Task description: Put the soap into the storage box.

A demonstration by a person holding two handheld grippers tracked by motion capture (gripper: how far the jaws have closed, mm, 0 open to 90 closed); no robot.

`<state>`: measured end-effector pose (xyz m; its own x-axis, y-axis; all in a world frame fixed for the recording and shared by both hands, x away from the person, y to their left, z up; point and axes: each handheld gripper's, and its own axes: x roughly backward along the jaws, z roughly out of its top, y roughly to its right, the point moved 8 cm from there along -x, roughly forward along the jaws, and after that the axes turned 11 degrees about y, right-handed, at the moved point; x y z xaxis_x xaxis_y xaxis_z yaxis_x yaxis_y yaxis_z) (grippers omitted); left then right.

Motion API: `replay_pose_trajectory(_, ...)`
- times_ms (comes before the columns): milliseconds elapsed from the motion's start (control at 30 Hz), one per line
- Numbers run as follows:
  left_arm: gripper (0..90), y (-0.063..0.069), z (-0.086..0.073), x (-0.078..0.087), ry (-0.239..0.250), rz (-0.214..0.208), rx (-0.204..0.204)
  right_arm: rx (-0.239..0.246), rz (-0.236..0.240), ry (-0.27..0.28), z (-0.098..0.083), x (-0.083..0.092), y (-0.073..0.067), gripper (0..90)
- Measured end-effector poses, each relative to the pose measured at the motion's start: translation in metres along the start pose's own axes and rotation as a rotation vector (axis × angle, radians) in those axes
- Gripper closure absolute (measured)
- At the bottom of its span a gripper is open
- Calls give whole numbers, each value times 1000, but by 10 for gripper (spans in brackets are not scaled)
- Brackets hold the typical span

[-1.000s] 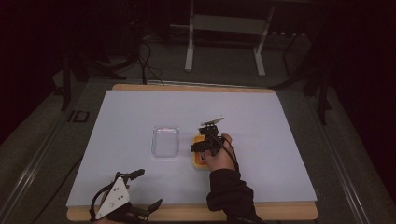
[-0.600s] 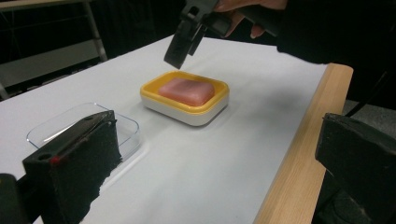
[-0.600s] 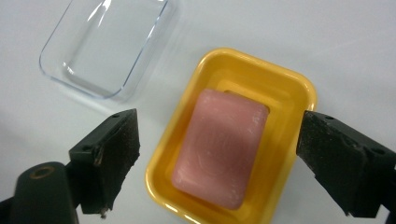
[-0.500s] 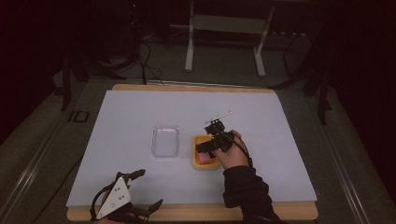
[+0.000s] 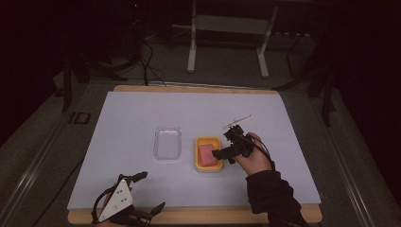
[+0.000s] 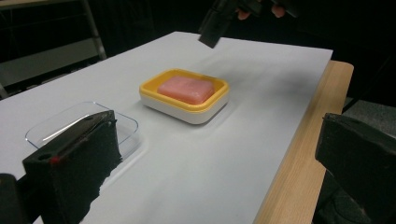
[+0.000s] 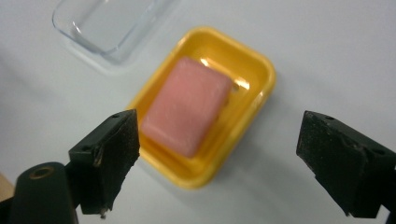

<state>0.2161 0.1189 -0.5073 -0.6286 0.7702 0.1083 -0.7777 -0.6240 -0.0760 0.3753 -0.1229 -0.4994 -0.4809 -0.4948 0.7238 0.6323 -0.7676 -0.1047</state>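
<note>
In the right gripper view, the soap lies in its dish, which sits beyond and between the spread jaws. The clear lid lies farther off, beyond the left jaw, apart from the dish.

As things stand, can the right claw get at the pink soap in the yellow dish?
Probably yes: the right claw hangs open just beside the soap, which lies uncovered in its dish.

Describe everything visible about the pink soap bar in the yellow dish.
The pink soap bar is a rounded rectangular block, matte and smooth, seemingly whole. It lies flat inside the yellow soap dish, which has a white base and stands on the white table cover, right of a clear plastic lid. Nothing grips it.
</note>
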Motion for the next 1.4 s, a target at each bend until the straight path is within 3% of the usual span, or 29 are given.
replay_pose_trajectory(133, 3, 0, 0, 0, 0, 2, 0, 9, -1, -1, -7, 2, 2, 120)
replay_pose_trajectory(233, 3, 0, -1, -1, -6, 3, -4, 21, -2, 58, -14, 11, 12, 121)
replay_pose_trajectory(333, 2, 0, -1, -1, -9, 2, -7, -3, 0, 106, -18, 19, 18, 127)
replay_pose_trajectory(600, 3, 0, -1, -2, -9, 3, -6, 9, -15, 141, -36, 32, 32, 132)
replay_pose_trajectory(833, 3, 0, -2, -2, -11, 4, -7, 39, -56, 156, -54, 40, 43, 134)
replay_pose_trajectory(1167, 2, 0, -2, -2, -14, 4, -10, 38, -89, 176, -76, 54, 55, 146)
replay_pose_trajectory(1400, 2, 0, -2, -2, -13, 2, -9, 53, -137, 251, -87, 63, 64, 140)
